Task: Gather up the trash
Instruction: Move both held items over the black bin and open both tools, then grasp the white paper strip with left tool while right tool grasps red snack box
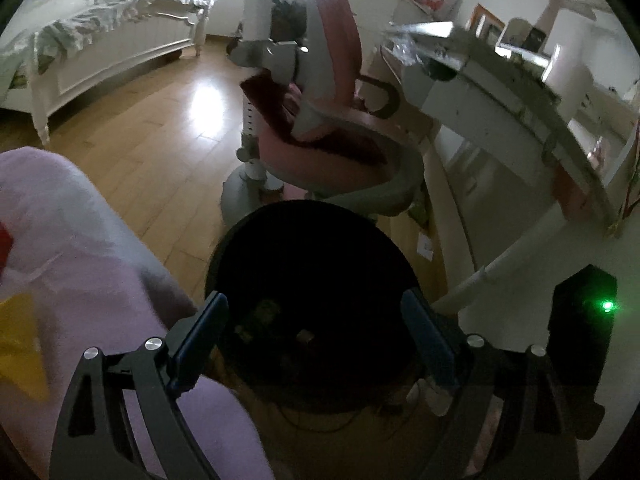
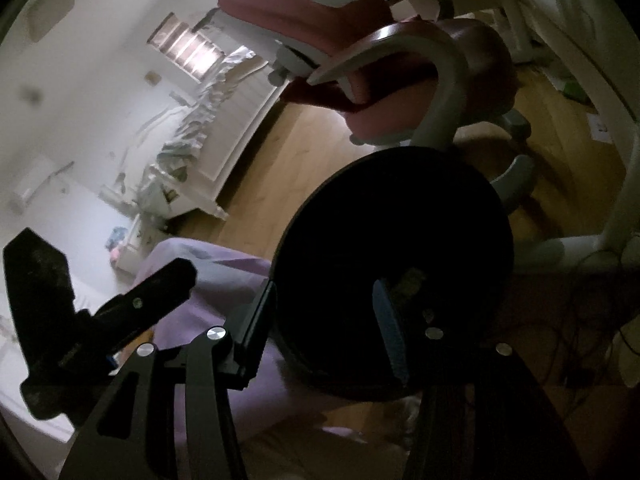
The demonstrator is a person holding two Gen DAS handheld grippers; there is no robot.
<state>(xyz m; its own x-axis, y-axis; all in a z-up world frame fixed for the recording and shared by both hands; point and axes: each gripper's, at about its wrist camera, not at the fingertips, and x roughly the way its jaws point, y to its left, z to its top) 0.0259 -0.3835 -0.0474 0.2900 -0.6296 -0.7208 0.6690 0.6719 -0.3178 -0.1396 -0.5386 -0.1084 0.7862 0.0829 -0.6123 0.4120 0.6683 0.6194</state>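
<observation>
1. Left gripper (image 1: pixel 314 330): jaws spread wide, holding nothing, poised over the mouth of the black trash bin (image 1: pixel 312 240) at lower centre of the frame.
2. Right gripper (image 2: pixel 324 320): jaws wide apart and empty, straddling the bin's near rim (image 2: pixel 280 264).
3. Trash scraps (image 1: pixel 264 316) lie dim at the bin's bottom; their kind cannot be told.
4. Judgement: the scraps are likely light and crushable. The bin looks rigid and light; take hold at the rim.

Round black bin (image 1: pixel 312 280), upright on wood floor, lower centre of left view; open top, dark inside. Few small scraps of trash (image 1: pixel 264 316) at its bottom, details unclear. In right view bin (image 2: pixel 394 248) sits centre-right, trash (image 2: pixel 408 280) barely visible.
</observation>
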